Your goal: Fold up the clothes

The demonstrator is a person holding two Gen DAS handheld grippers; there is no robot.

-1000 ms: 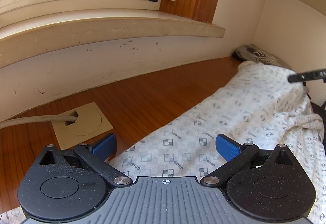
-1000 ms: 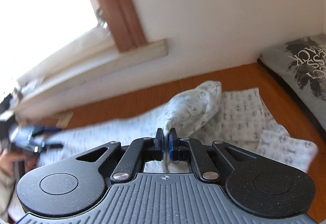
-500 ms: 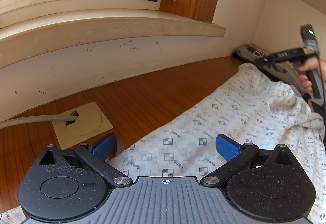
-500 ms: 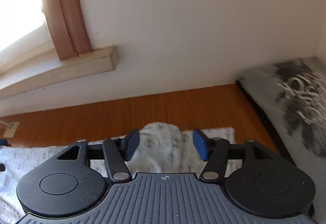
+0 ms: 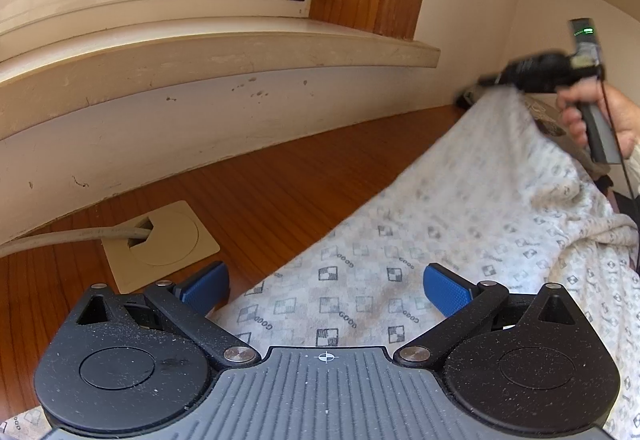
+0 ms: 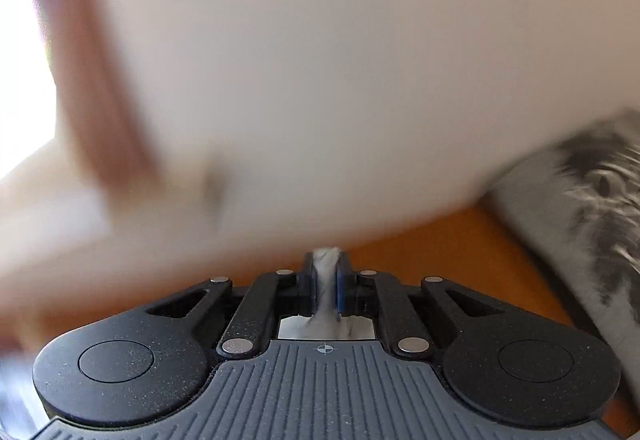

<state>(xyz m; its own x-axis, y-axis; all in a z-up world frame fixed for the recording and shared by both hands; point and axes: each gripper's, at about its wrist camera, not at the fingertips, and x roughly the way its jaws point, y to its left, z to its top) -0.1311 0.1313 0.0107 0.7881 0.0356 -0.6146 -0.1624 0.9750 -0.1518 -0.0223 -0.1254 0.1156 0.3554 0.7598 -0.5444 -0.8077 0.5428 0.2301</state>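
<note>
A white garment (image 5: 460, 200) printed with small grey squares lies lengthwise along the wooden desk (image 5: 280, 192). My left gripper (image 5: 326, 288) hovers open over its near end, the blue pads apart on either side and touching nothing. At the far end my right gripper (image 5: 486, 82), held by a person's hand (image 5: 624, 120), lifts the cloth's edge. In the blurred right wrist view, the right gripper (image 6: 326, 272) has its jaws closing, with its pads pressed on a bunched fold of the white cloth (image 6: 325, 304).
A beige cable plate (image 5: 160, 240) with a grey cable sits in the desk at left. The window sill (image 5: 200, 52) and wall run along the back. A dark grey printed garment (image 6: 580, 208) lies at the right, beside the wall.
The right gripper let go of the cloth, opened, moved right and has shut again on a fold at the garment's far end, raising it. The left gripper has stayed open and still.
</note>
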